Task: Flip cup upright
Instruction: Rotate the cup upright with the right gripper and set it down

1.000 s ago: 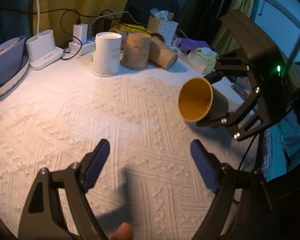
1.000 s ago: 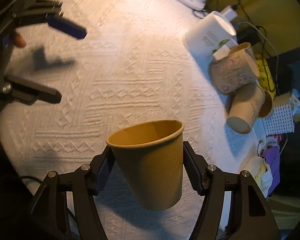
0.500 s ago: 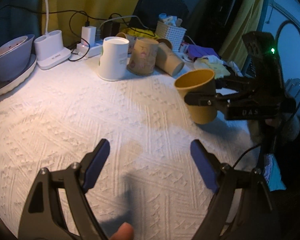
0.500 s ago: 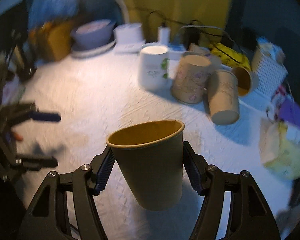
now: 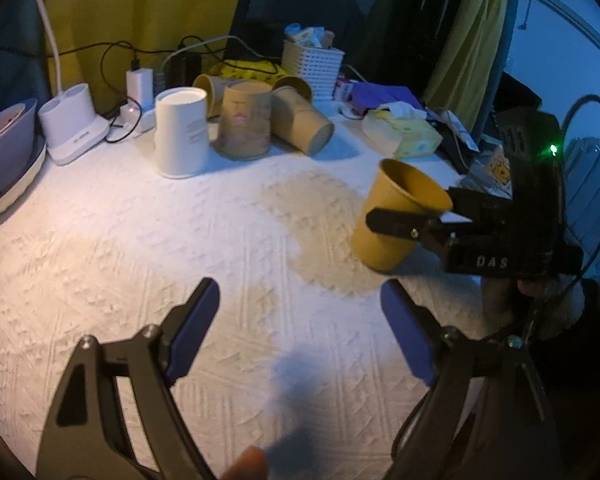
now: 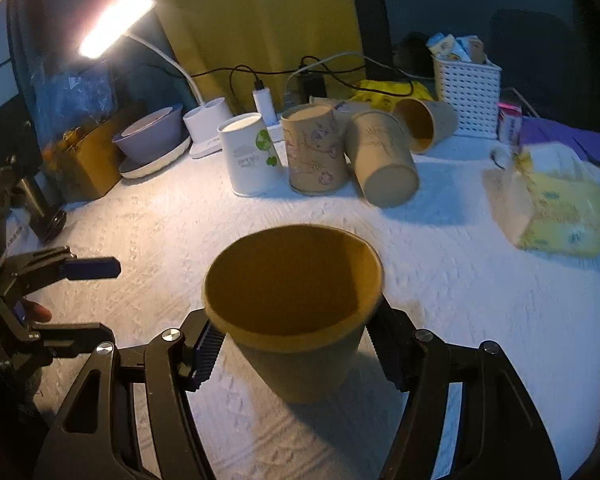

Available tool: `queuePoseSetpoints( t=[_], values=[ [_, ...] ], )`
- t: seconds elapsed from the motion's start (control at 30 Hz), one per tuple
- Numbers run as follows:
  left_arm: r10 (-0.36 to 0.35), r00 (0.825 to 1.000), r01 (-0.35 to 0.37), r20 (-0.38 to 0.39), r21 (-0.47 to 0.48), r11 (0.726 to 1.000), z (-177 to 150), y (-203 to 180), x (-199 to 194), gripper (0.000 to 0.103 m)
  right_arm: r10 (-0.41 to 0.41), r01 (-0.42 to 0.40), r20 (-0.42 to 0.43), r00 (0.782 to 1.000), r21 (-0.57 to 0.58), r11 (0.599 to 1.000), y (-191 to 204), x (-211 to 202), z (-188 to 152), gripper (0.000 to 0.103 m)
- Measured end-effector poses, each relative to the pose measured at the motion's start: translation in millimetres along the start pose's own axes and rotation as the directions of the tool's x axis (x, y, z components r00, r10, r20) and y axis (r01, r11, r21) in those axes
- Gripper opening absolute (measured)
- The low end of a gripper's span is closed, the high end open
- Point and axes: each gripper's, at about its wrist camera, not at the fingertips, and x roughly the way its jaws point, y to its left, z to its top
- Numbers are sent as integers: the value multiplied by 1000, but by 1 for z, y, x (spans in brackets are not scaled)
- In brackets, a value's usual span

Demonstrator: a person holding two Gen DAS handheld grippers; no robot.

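The left black plastic two-finger gripper [image 5: 300,316] has skeletal black arms with triangular cut-outs, silver screw heads at the joints and flat blue pads [image 5: 192,320] on the fingertips. The right black plastic two-finger gripper [image 6: 296,354] is built alike, its dark pads ribbed [image 6: 208,354]. Its body carries white letters "DAS", a green light and a looping black cable. A bare fingertip [image 5: 250,462] shows at the near edge
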Motion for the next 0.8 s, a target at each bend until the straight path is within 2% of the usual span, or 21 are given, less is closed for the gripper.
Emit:
queuePoseSetpoints(
  t=[0.33,0.67,0.8],
  values=[
    [14,1000,-13,-5,25,1000,-7,-20,3,84,-26,26,34,999,5,1000,1,-19,-14,69],
    [15,1000,-16,17,15,1000,-15,-21,-10,84,-92,94,42,995,-39,995,15,-20,-19,69],
    [42,999,-43,25,34,999,-21,-22,-15,84,-115,118,55,992,-43,992,18,-22,-19,74]
  ],
)
